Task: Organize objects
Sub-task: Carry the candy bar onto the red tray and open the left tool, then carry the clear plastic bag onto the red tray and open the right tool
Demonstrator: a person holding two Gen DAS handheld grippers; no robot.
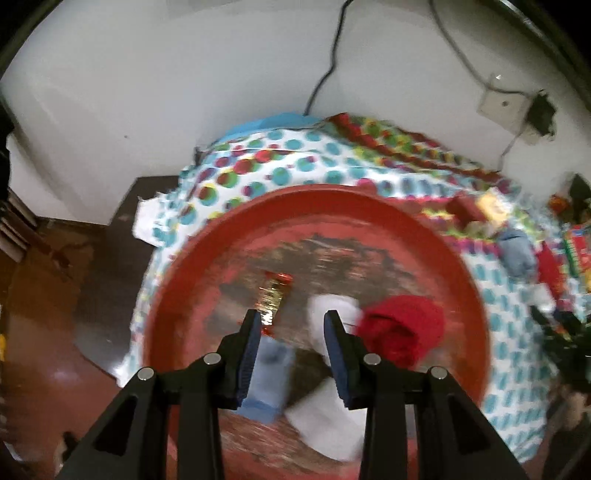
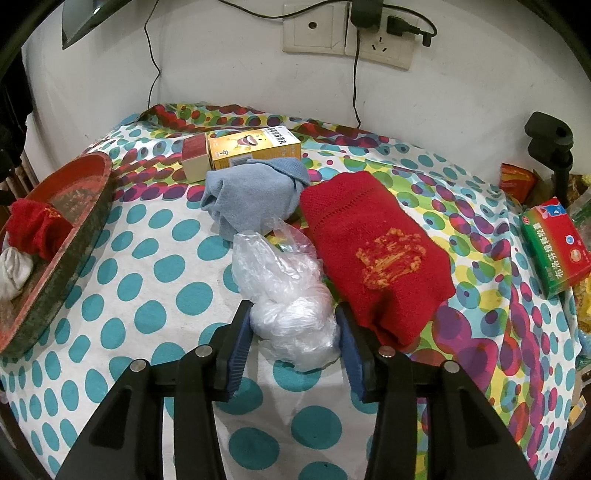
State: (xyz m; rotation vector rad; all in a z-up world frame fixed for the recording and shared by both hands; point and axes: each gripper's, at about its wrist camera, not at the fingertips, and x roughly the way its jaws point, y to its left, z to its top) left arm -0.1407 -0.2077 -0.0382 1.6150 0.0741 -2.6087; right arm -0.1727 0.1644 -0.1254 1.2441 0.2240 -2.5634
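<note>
My left gripper [image 1: 291, 319] is open above a round red tray [image 1: 236, 214]. The tray holds a red and gold wrapper [image 1: 272, 293], a red knit piece [image 1: 402, 328], white cloth [image 1: 325, 314] and a pale blue item [image 1: 267, 376]. The view is blurred. My right gripper [image 2: 293, 314] is open with its jaws on either side of a crumpled clear plastic bag [image 2: 284, 291] on the dotted tablecloth [image 2: 147, 280]. A folded red knit cloth [image 2: 373, 251] lies just right of the bag. A blue cloth [image 2: 251, 192] lies behind it.
A yellow box [image 2: 255, 146] and a small red-topped box [image 2: 194, 158] stand at the back. A green and red box [image 2: 554, 247] lies at the right edge. The red tray [image 2: 74, 229] sits at the left. Wall sockets [image 2: 347, 33] and cables are behind.
</note>
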